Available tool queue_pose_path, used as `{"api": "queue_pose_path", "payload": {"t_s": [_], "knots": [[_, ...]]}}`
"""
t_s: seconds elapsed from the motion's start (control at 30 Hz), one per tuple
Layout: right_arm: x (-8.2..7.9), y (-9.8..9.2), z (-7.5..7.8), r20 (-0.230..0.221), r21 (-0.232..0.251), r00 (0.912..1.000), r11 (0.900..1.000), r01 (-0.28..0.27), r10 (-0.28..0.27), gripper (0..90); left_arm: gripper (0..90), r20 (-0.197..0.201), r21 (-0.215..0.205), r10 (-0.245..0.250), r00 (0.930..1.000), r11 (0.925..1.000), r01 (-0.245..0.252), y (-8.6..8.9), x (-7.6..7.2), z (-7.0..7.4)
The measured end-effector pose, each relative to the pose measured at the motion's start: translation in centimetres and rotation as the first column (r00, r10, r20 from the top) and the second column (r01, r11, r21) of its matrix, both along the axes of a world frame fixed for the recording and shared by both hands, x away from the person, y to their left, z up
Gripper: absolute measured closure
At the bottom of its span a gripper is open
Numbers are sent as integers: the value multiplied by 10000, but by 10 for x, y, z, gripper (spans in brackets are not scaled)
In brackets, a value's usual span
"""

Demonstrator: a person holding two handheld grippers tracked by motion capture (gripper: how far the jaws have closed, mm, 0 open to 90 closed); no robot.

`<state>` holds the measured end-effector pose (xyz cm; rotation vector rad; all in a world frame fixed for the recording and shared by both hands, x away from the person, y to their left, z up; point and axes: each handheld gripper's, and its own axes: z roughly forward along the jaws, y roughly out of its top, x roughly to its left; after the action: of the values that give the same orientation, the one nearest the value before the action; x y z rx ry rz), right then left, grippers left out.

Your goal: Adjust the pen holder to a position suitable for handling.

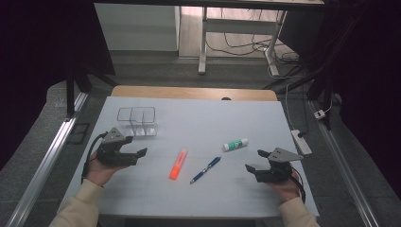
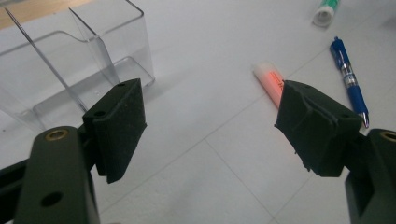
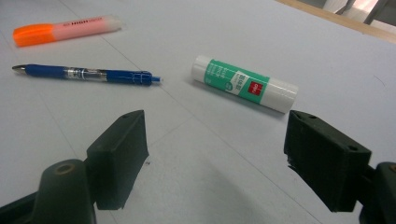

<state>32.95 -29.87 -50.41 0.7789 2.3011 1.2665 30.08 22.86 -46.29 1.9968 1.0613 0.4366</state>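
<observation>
An orange highlighter [image 1: 178,164] [image 2: 269,80] [image 3: 65,29], a blue pen [image 1: 205,170] [image 2: 349,79] [image 3: 86,73] and a green-and-white glue stick [image 1: 235,144] [image 2: 326,11] [image 3: 243,83] lie on the white table mat. A clear plastic divided holder [image 1: 137,121] [image 2: 70,65] stands at the back left, empty. My left gripper [image 1: 135,152] [image 2: 210,135] rests near the left edge, open, its jaws pointing toward the highlighter. My right gripper [image 1: 257,161] [image 3: 224,161] sits at the right, open, jaws pointing toward the glue stick. Neither holds anything.
The white mat [image 1: 198,123] covers a wooden table whose far edge [image 1: 194,92] shows. Beyond it are desk legs and cables on the floor, and a power strip [image 1: 301,142] lies by the right edge. Metal rails run along both sides.
</observation>
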Motion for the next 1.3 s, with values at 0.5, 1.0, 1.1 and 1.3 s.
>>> {"api": "queue_pose_path", "payload": {"t_s": [0.5, 1.0, 1.1, 1.3], "knots": [[1, 0, 0, 22, -163, 9999, 9998, 121, -121, 217, 250, -136, 186, 564, 9983, 9983, -561, 16, 23, 9], [2, 0, -1, -70, -199, 9999, 9997, 116, -118, 217, 339, -256, 121, 1676, 9855, 9858, -1674, 58, 46, 13], [2, 1, -1, -88, -177, 9999, 9998, 118, -119, 217, 368, -183, 224, 1937, 9809, 9809, -1933, 64, 51, 15], [2, 1, -1, -103, -235, 9999, 9997, 105, -108, 217, 499, -173, 410, 2361, 9716, 9711, -2352, 74, 62, 13]]}}
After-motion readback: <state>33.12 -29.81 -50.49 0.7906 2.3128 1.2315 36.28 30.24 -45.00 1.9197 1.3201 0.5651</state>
